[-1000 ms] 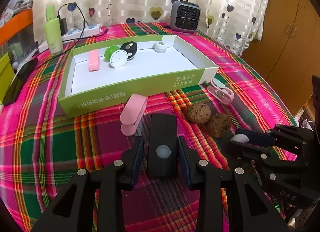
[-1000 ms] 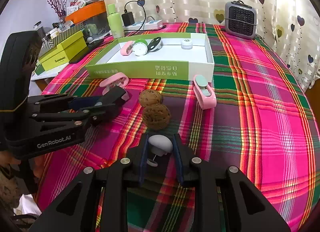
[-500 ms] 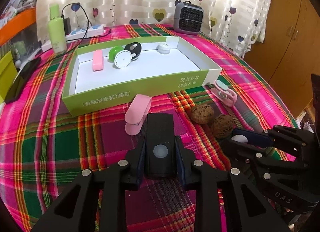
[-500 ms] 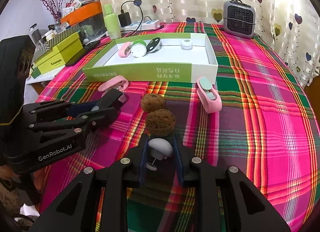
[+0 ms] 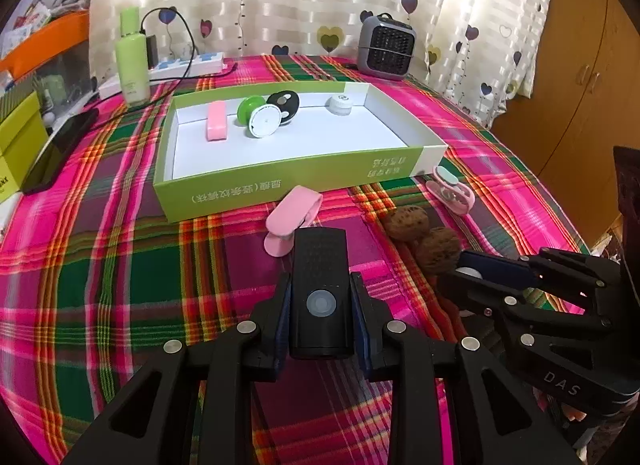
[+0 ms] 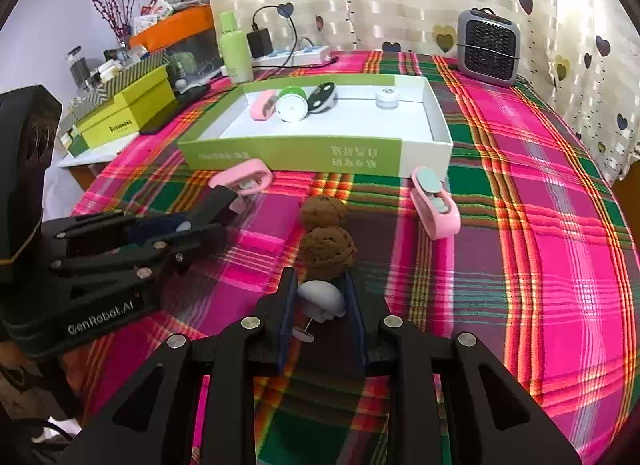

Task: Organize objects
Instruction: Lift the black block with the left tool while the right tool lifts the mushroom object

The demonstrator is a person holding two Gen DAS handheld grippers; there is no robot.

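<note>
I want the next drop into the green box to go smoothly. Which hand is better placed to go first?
Probably the left. The left gripper is shut on the black device, nearer the green box, with only a pink clip between. The right gripper holds a white piece behind two walnuts.

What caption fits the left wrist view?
Left gripper shut on a black device, before a green tray on plaid cloth.

On the table point(image 5: 100, 265), a box point(image 5: 280, 181) holding four small items along its far wall. Before the box, two clips point(image 5: 292, 217) point(image 6: 436, 205) with two walnuts point(image 6: 324, 213) point(image 6: 328, 251) between them. Behind the box, a heater point(image 5: 384, 47) at right, a bottle point(image 5: 132, 61) and power strip point(image 5: 188, 65) at left.
</note>
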